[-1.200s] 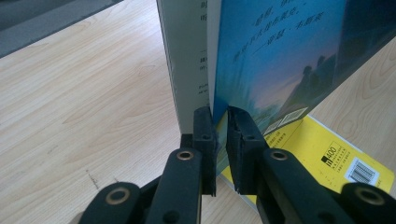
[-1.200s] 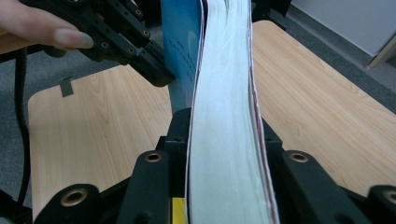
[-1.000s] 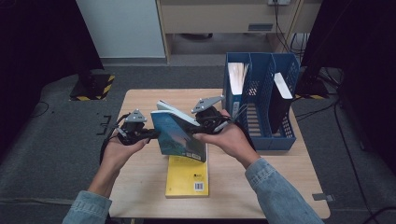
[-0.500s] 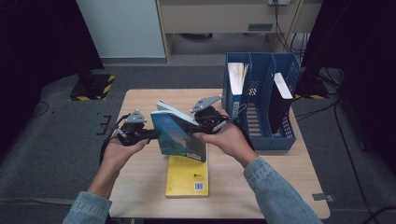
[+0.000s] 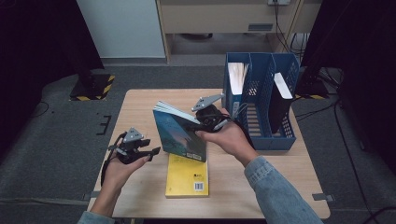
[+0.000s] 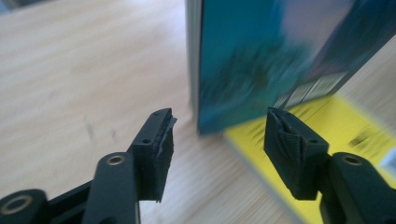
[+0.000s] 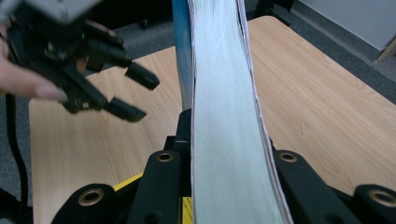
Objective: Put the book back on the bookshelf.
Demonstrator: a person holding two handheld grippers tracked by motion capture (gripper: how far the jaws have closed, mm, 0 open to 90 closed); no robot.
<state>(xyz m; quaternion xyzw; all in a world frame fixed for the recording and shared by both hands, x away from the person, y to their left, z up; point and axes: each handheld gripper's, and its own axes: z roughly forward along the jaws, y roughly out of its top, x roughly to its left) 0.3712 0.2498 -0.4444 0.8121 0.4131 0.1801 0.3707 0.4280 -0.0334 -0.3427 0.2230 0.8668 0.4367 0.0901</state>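
Release by the left gripper (image 5: 148, 151) is the change: half a second ago it sat against the teal book's (image 5: 180, 135) left edge, and now it has drawn back toward 8 o'clock, well apart from the cover, with its jaws wide and empty. In the left gripper view the teal cover stands just beyond the parted jaws, touching neither. The right gripper (image 5: 198, 125) alone carries the book now, clamped on its page edge, tilted above the table (image 5: 140, 107) and over the top of the yellow book (image 5: 187, 175) lying flat. The blue file rack (image 5: 261, 100) stands at 2 o'clock, one slot free between its filled ones. My guess is the book is bound for that rack, one-handed from here.
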